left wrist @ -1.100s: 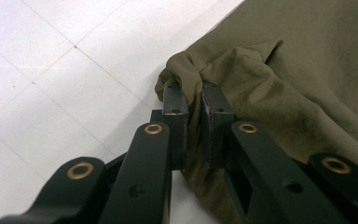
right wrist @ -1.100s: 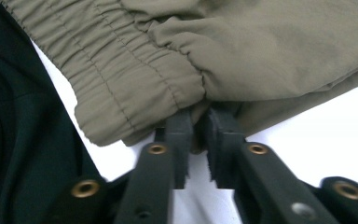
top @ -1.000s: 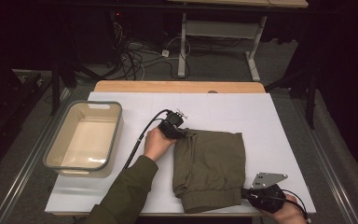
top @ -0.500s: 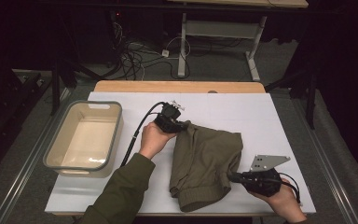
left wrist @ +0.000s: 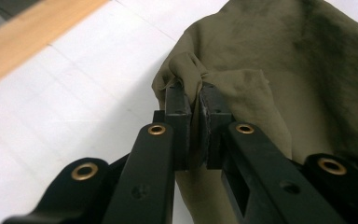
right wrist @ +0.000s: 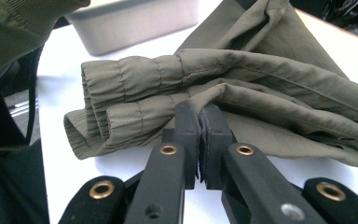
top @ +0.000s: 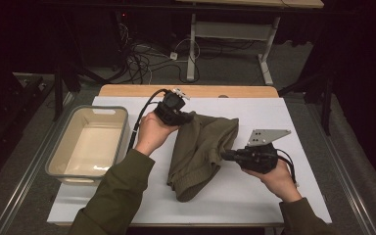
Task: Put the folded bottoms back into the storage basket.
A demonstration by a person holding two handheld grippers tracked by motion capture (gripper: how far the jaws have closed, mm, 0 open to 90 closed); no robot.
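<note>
lifting is the step in hand: the olive-green trousers (top: 200,152) hang partly raised between both grippers, lower folds resting on the white table (top: 293,117). left gripper (left wrist: 193,95): jaws clamped on a bunched corner of cloth. right gripper (right wrist: 199,116): jaws clamped on a fold just beside the elastic cuffs (right wrist: 121,98). judgement: next move calls for keeping both grips firm and carrying the garment clear of the surface, likely toward the beige plastic bin (top: 58,164) at left; slack cloth may drag.

No legible text, label or number anywhere.
</note>
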